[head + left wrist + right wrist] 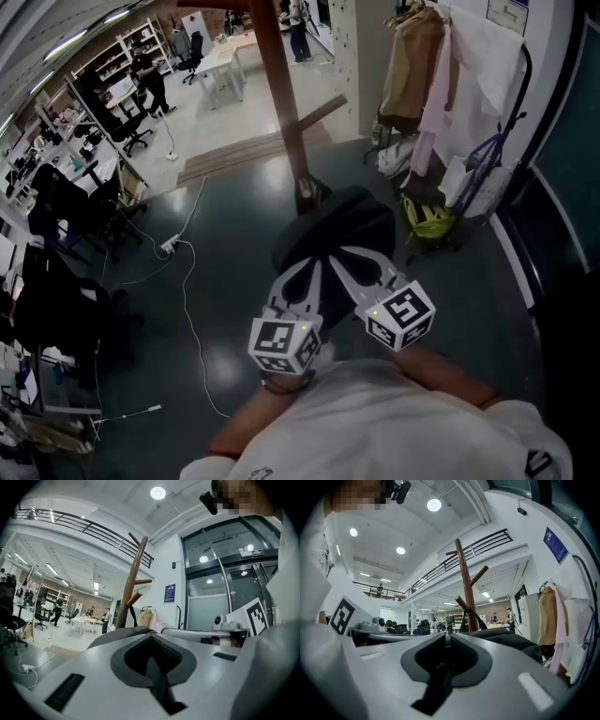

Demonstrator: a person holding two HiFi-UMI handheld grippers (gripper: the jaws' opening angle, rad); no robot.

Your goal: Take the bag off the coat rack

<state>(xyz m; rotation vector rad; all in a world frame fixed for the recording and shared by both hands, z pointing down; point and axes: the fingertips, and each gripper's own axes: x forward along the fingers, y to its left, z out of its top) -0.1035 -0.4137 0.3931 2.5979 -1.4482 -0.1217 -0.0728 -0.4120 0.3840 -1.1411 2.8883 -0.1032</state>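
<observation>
The coat rack (281, 94) stands straight ahead of both jaw pairs. It is a brown wooden post with angled pegs.

The bag (337, 230) hangs against that post, directly past the jaw tips. I cannot tell whether the tips touch it. It is a dark, soft-sided bag with a rounded, slack top. I judge that it will sag and swing once free rather than hold its shape.

The left gripper (309, 272) and the right gripper (361, 262) sit side by side, both pointing level at the near face of the bag.
- Left gripper view: the jaws are pressed together. I see no bag fabric caught in the seam.
- Right gripper view: the jaws stand a narrow slit apart. I make out nothing in the slit.

The strap (462, 623) rises from the bag, ahead of and above the right jaws. It loops over a low peg (461, 603) on the post.

Step in hand: unhooking. The bag is reached but not yet off the peg, and I judge that neither jaw pair has a confirmed hold.

The next move calls for the following:
1. Pinch the strap or the top edge of the bag.
2. Raise the bag until the loop clears the upturned tip of the peg.
3. Draw the bag back, away from the post.

Lifting too little would leave the loop snagged on the peg.
</observation>
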